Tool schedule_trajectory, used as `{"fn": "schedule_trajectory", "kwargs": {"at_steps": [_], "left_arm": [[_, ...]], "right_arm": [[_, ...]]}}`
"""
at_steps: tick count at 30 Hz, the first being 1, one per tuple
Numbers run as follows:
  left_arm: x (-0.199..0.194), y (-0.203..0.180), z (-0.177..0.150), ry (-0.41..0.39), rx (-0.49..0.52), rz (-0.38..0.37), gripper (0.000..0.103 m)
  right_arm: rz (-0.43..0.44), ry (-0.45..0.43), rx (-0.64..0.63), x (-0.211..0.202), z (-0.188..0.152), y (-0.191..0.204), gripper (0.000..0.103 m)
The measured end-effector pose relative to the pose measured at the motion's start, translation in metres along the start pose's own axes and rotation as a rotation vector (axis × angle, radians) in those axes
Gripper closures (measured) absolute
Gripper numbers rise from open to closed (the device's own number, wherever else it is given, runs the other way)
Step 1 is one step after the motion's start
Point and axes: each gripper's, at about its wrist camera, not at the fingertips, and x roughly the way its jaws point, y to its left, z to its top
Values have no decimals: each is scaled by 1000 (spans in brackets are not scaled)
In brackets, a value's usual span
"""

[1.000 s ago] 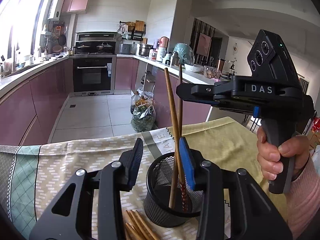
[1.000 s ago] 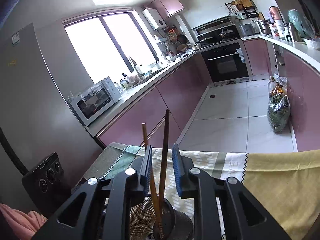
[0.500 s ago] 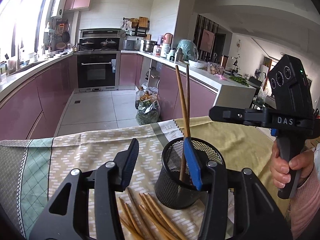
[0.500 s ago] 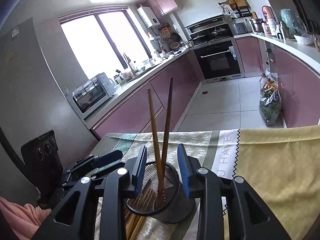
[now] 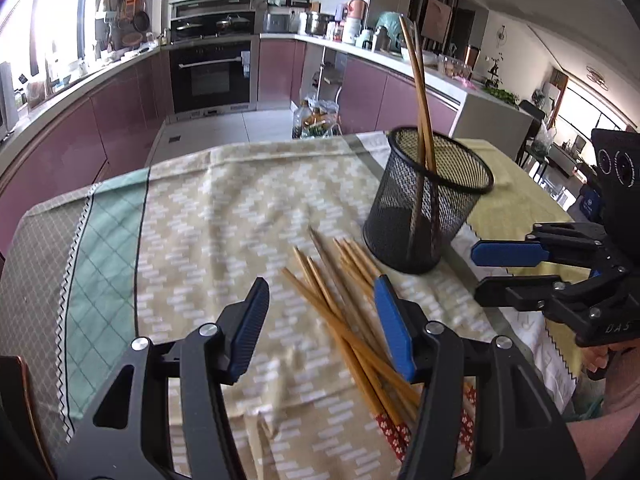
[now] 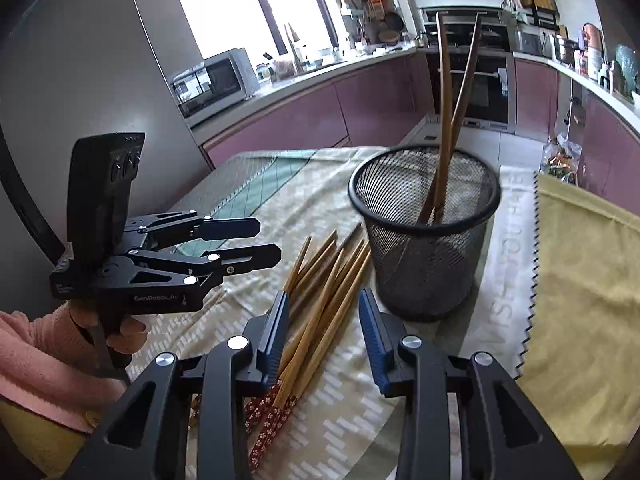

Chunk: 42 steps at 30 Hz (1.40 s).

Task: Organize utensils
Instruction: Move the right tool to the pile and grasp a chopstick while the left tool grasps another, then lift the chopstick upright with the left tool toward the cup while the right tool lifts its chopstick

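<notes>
Both grippers are hovering empty above the cloth-covered surface (image 5: 240, 208): the left gripper (image 5: 320, 320) is opening its jaws wider, while the right gripper (image 6: 323, 336) is holding its jaws apart over the loose chopsticks (image 6: 320, 292). Those chopsticks are lying in a bundle just beside the black mesh holder (image 6: 424, 248), where two chopsticks (image 6: 448, 120) are standing tilted.

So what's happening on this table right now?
A person holding a gripper in each hand is sorting wooden chopsticks into a black mesh cup on a patterned tablecloth. Two chopsticks stand in the cup; a loose pile of chopsticks lies beside it. The left gripper and the right gripper hang above the pile, holding nothing; the left's jaws are opening.
</notes>
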Motion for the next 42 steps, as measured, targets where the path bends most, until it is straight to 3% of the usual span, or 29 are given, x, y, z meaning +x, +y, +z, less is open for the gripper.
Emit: {"fn": "schedule_trajectory", "kwargs": {"at_steps": [9, 16, 21, 27, 33, 42], "left_arm": [[27, -12, -24, 156, -6, -65, 55], [31, -9, -22, 167, -27, -93, 58], [33, -4, -19, 183, -48, -118, 76], [33, 4, -18, 188, -110, -151, 94], [30, 6, -19, 182, -127, -157, 95], [28, 1, -22, 188, -63, -121, 92]], "right_arm": [[-23, 112, 26, 42, -15, 12, 81], [-64, 136, 33, 45, -15, 16, 86], [-51, 134, 62, 40, -19, 10, 96], [-23, 118, 100, 30, -25, 0, 97], [-23, 104, 94, 24, -23, 1, 97], [-30, 133, 75, 36, -20, 6, 97]]}}
